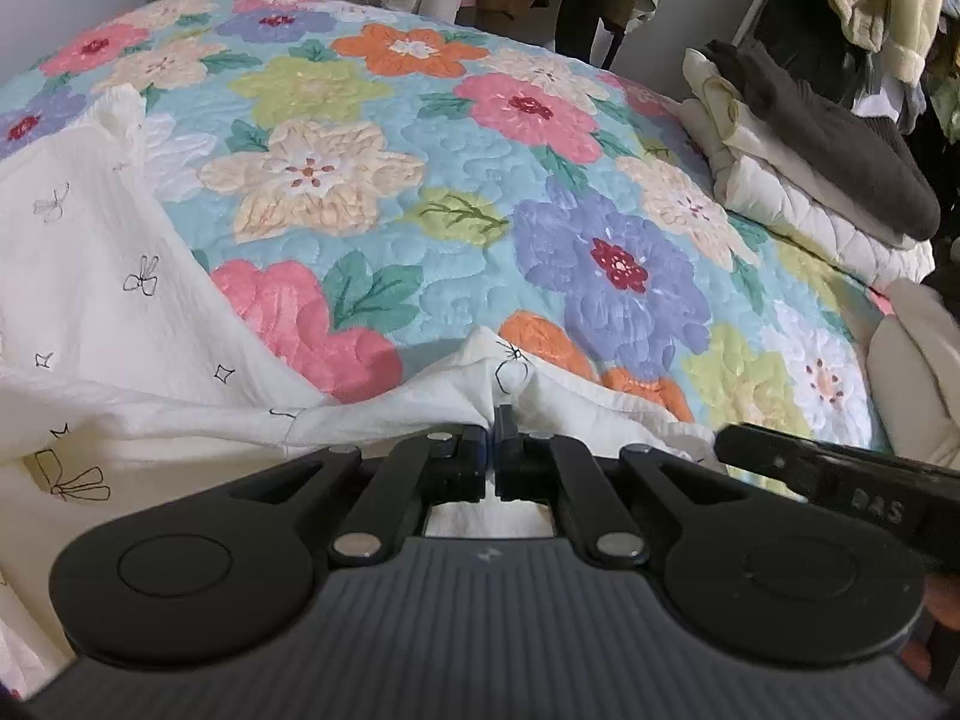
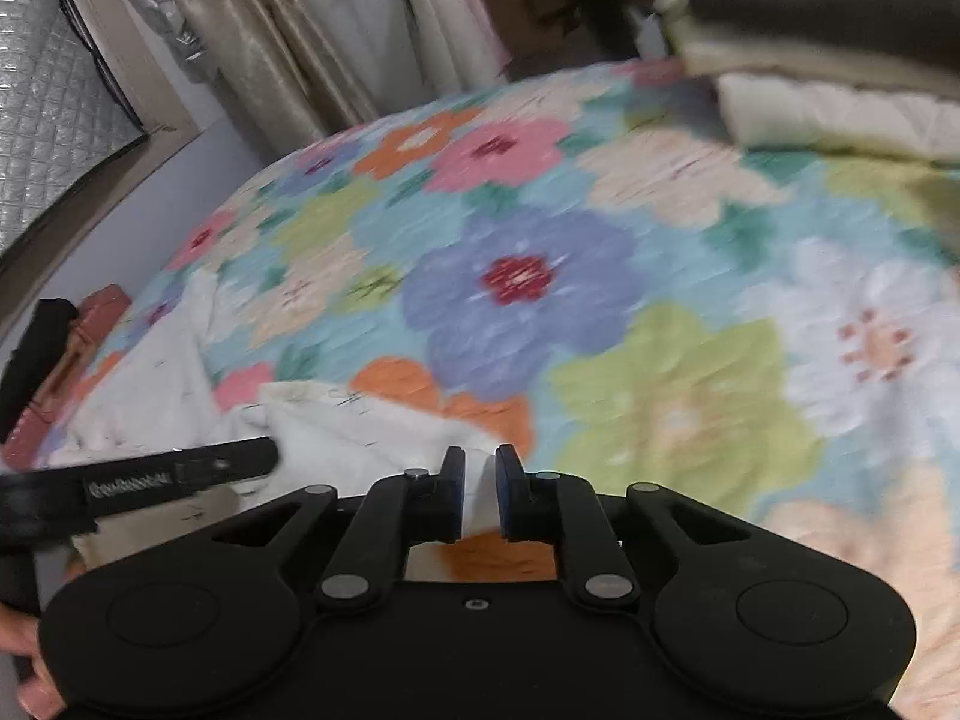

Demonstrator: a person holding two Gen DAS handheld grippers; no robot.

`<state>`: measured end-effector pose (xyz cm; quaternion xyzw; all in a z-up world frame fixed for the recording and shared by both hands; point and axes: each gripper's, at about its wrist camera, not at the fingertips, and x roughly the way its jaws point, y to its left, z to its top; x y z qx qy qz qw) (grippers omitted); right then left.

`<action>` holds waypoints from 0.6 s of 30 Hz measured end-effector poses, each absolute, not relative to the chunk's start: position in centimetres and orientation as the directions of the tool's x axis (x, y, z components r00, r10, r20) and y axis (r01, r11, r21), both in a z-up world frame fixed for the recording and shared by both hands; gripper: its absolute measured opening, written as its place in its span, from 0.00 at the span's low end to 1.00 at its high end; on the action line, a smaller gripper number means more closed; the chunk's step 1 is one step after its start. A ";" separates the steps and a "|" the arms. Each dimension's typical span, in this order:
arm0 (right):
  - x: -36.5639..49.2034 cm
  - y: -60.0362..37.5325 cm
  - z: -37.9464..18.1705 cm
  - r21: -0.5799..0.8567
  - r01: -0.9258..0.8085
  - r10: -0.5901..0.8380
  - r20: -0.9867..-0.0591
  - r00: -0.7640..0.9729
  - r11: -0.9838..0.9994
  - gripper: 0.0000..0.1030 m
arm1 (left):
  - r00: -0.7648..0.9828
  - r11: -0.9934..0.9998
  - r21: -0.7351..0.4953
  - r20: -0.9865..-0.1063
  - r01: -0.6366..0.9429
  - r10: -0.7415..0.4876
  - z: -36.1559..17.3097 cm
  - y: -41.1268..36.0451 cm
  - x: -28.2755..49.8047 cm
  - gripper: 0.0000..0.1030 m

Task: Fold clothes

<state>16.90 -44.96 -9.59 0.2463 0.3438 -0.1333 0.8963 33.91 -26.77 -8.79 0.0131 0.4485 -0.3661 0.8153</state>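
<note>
A floral quilt (image 1: pixel 456 192) bears stacked bedding (image 1: pixel 804 180); curtains (image 2: pixel 264 60) hang behind.

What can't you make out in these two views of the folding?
- Right gripper grip: right wrist view is motion-blurred; white cloth sits between the fingers, contact unclear.
- Cloth's full shape: cut off by the left and bottom edges and the left gripper body in the left wrist view.
- Folded stack: its items blur together.

Two tools in play here, the left tool (image 1: pixel 491 420) and the right tool (image 2: pixel 479 468). One white garment (image 1: pixel 90 276) with little black bow doodles, spread on one bed under a floral quilt (image 1: pixel 420 138). One stack of folded bedding (image 1: pixel 810 180) at the far side, one dark grey piece topping it.
</note>
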 end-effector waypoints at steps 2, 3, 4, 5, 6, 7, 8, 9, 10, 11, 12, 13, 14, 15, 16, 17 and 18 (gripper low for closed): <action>16.5 -44.1 -8.9 0.359 0.299 -0.002 -0.637 0.771 0.884 0.13 | 0.332 0.734 -0.305 -0.742 0.607 -0.582 -8.8 -26.9 34.0 0.02; 16.4 -43.5 -8.7 0.354 0.239 0.038 -0.624 0.781 0.904 0.13 | 0.333 0.735 -0.300 -0.744 0.608 -0.579 -8.8 -27.0 34.0 0.02; 16.5 -42.8 -8.6 0.346 0.188 0.075 -0.623 0.779 0.919 0.13 | 0.333 0.736 -0.293 -0.748 0.611 -0.574 -8.8 -27.2 34.0 0.02; 16.5 -42.1 -8.6 0.337 0.137 0.112 -0.623 0.774 0.931 0.14 | 0.331 0.735 -0.292 -0.750 0.612 -0.573 -8.8 -27.2 34.0 0.02; 16.7 -41.7 -8.8 0.341 0.124 0.129 -0.632 0.765 0.932 0.14 | 0.325 0.733 -0.298 -0.750 0.612 -0.576 -8.8 -27.2 34.1 0.02; 16.9 -41.4 -9.0 0.347 0.119 0.142 -0.641 0.754 0.930 0.15 | 0.319 0.731 -0.304 -0.751 0.611 -0.579 -8.7 -27.1 34.2 0.02; 17.2 -41.2 -9.2 0.358 0.120 0.154 -0.648 0.746 0.926 0.19 | 0.313 0.728 -0.310 -0.751 0.611 -0.582 -8.7 -27.1 34.3 0.02; 17.7 -41.1 -9.4 0.371 0.115 0.172 -0.655 0.736 0.922 0.24 | 0.307 0.726 -0.316 -0.751 0.611 -0.585 -8.7 -27.0 34.4 0.02; 18.2 -40.7 -9.7 0.373 0.104 0.190 -0.670 0.718 0.922 0.38 | 0.301 0.724 -0.322 -0.751 0.610 -0.588 -8.6 -27.0 34.5 0.02; 18.7 -40.3 -9.9 0.372 0.092 0.207 -0.686 0.697 0.923 0.47 | 0.295 0.721 -0.328 -0.751 0.610 -0.591 -8.6 -27.0 34.6 0.02; 19.1 -39.9 -10.2 0.373 0.080 0.224 -0.702 0.676 0.925 0.48 | 0.289 0.719 -0.334 -0.751 0.609 -0.594 -8.6 -26.9 34.7 0.02; 19.6 -39.7 -10.4 0.358 0.085 0.212 -0.711 0.670 0.930 0.50 | 0.284 0.716 -0.336 -0.751 0.612 -0.596 -8.5 -27.0 34.8 0.02; 20.1 -39.4 -10.6 0.340 0.093 0.195 -0.720 0.666 0.936 0.50 | 0.281 0.711 -0.333 -0.751 0.620 -0.597 -8.5 -27.2 34.9 0.02; 20.6 -39.1 -10.9 0.322 0.101 0.177 -0.727 0.663 0.941 0.49 | 0.278 0.706 -0.330 -0.751 0.627 -0.598 -8.4 -27.4 35.0 0.02; 21.0 -39.1 -10.9 0.305 0.125 0.143 -0.721 0.678 0.944 0.47 | 0.274 0.702 -0.331 -0.751 0.631 -0.600 -8.3 -27.5 35.1 0.02; 21.4 -39.3 -10.8 0.296 0.156 0.107 -0.708 0.698 0.942 0.29 | 0.269 0.700 -0.335 -0.751 0.630 -0.603 -8.3 -27.7 35.2 0.03; 21.7 -39.7 -10.8 0.303 0.185 0.082 -0.693 0.716 0.935 0.12 | 0.265 0.698 -0.340 -0.751 0.630 -0.605 -8.3 -27.8 35.3 0.03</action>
